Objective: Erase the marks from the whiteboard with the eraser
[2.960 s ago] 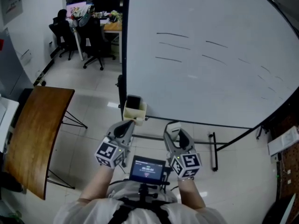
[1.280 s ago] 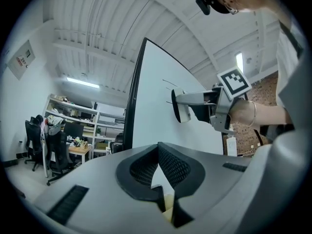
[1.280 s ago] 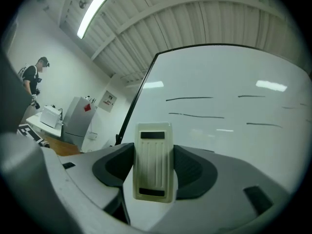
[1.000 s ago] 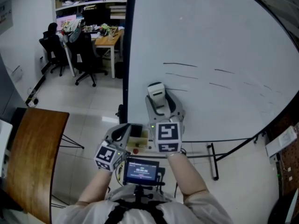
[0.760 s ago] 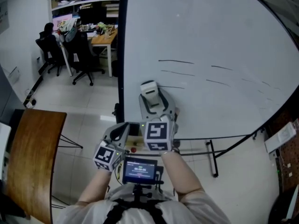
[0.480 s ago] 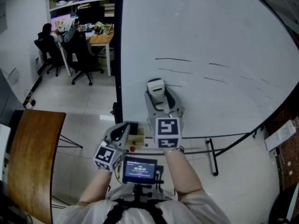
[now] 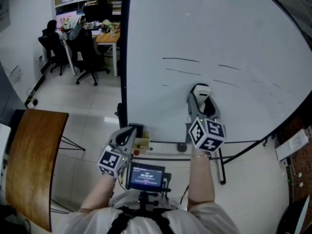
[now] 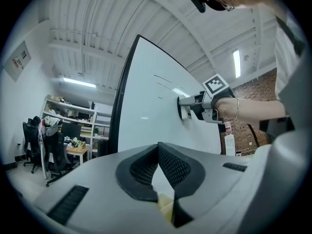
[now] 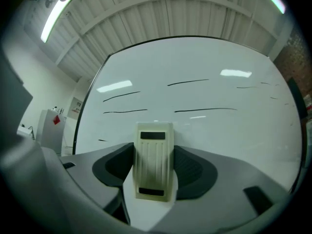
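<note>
Pale tiled floor [image 7: 92, 106]; wooden table [image 7: 29, 155]; black chairs [image 7: 85, 48].

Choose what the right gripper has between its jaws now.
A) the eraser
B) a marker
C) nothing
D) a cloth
A: in the right gripper view, the right gripper has its jaws shut on the cream eraser, which faces the whiteboard.

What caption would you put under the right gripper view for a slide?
Right gripper holds a cream eraser flat to the whiteboard, just below several black marker lines.
</note>
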Demonstrator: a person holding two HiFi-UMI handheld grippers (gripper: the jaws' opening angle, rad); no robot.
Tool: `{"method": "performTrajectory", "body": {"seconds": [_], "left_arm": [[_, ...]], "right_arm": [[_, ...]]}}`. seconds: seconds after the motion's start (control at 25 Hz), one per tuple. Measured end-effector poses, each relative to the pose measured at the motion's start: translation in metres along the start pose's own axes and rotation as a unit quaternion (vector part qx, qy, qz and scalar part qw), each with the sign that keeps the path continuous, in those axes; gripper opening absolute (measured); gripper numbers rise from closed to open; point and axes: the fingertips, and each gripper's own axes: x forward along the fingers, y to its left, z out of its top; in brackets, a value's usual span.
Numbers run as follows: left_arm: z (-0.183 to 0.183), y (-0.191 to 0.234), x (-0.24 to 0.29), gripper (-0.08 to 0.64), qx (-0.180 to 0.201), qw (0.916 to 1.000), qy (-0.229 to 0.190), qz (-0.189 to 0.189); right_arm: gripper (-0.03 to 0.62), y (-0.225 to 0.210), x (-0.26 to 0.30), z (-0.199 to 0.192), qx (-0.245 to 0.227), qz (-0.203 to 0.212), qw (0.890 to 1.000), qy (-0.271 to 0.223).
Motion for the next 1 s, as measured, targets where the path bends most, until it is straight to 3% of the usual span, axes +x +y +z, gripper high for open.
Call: {"method": "performTrajectory", "body": {"seconds": [0.12, 0.24, 0.48, 0.68, 1.0], "left_arm": [[-0.003, -0.002, -0.001, 0.005, 0.004, 1.0000, 0.001, -0.002], [-0.003, 0.000, -0.003, 0.005, 0.008, 1.0000, 0.001, 0.001], [-0.002, 0.014, -0.017, 0.005, 0.004, 0.9997, -0.001, 0.023], [-0.010, 0.021, -0.023, 0.005, 0.006, 0.9996, 0.005, 0.029], [-0.010, 0.018, -0.015, 0.005, -0.003, 0.9998, 0.005, 0.020]], "right_arm": [[0.259, -0.013, -0.004, -0.001, 0.013, -0.008, 1.000, 0.002], [0.259, 0.006, -0.005, 0.002, 0.010, 0.011, 1.000, -0.004], [0.259, 0.120, 0.005, 0.014, -0.050, 0.118, 0.992, -0.015], [0.259, 0.177, 0.018, 0.012, -0.080, 0.158, 0.984, -0.008], [0.262, 0.161, 0.025, 0.005, -0.073, 0.146, 0.987, -0.006]]}}
